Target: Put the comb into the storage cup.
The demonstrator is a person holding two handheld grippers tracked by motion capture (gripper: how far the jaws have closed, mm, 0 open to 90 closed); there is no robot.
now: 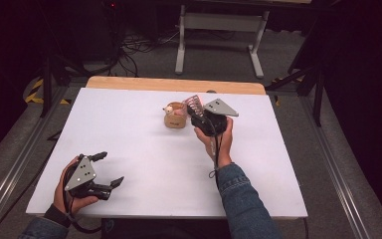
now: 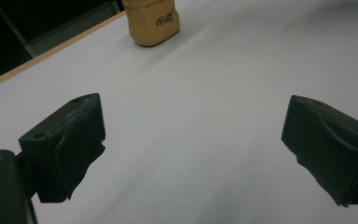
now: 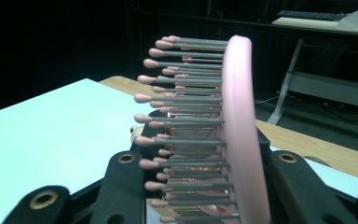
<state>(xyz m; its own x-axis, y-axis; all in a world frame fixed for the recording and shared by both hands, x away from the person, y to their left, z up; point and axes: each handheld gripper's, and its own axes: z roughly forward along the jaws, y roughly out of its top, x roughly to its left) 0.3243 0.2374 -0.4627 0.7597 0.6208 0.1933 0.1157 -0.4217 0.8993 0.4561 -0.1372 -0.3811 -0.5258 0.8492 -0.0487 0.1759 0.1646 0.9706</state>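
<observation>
Pink hairbrush (image 3: pixel 233 126) — in right gripper (image 3: pixel 205 186)

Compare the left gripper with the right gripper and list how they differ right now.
The left gripper has its jaws spread wide with nothing between them; the right gripper is shut on a pink hairbrush. The left gripper sits low near the table's front edge; the right gripper is beside the tan pouch. Both are black and hand-held.
</observation>
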